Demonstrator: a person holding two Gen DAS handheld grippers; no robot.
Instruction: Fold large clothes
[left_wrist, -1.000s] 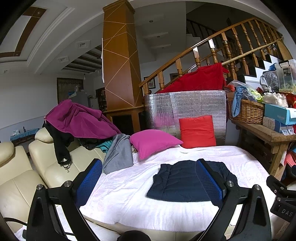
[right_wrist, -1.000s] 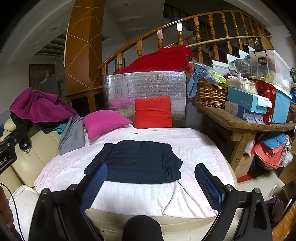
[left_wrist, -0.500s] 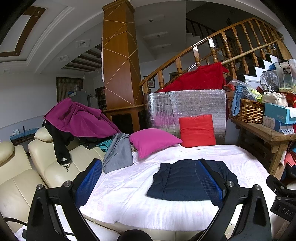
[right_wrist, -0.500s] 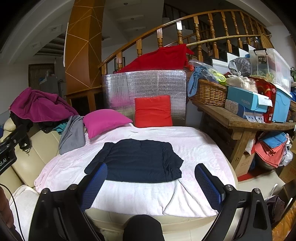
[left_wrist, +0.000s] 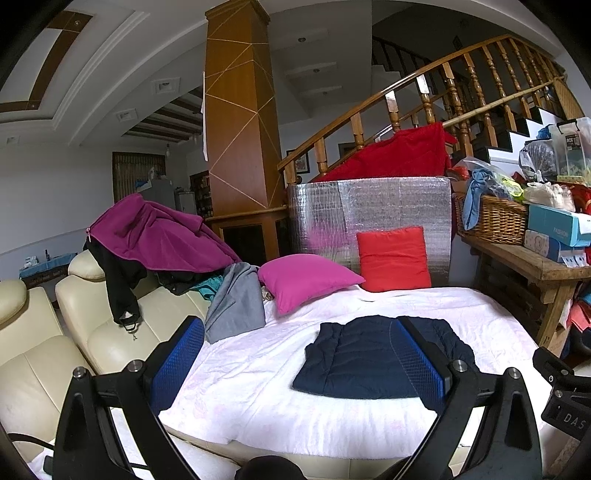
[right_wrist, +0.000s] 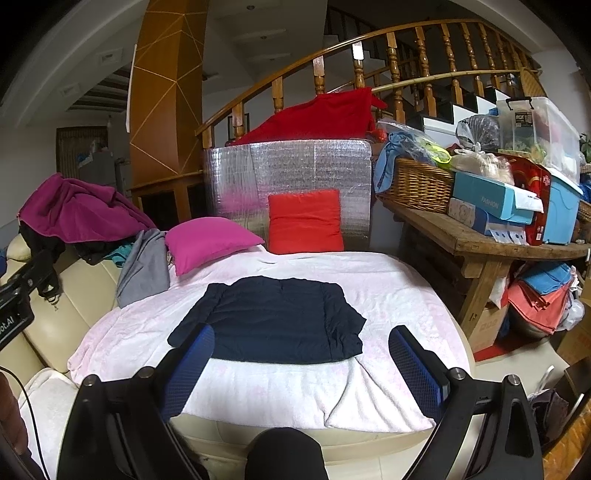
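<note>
The dark blue jacket (right_wrist: 273, 321) lies flat in the middle of the pale pink blanket (right_wrist: 388, 284), already folded into a rough rectangle with a sleeve end sticking out at its near left corner and loose cloth bunched at its right edge. The folding of this piece looks done or nearly done; the step in hand seems to be a pause between garments.

The left gripper (left_wrist: 295, 363) hangs above the near edge of the blanket, jaws spread wide, holding nothing. The right gripper (right_wrist: 301, 371) is likewise wide apart and empty, just short of the jacket's near hem.

The next move probably calls for either tidying the stray right edge or reaching for another garment. The likely candidates are the gray garment (left_wrist: 236, 302) draped off the blanket's left side and the purple coat (left_wrist: 162, 236) heaped on the cream sofa (left_wrist: 40, 354).

There is free blanket all around the jacket. The pink pillow (left_wrist: 306, 277) and red cushion (left_wrist: 393, 258) bound the far side; the wooden bench (right_wrist: 480, 240) stands close on the right, so wide swings there risk a knock.
</note>
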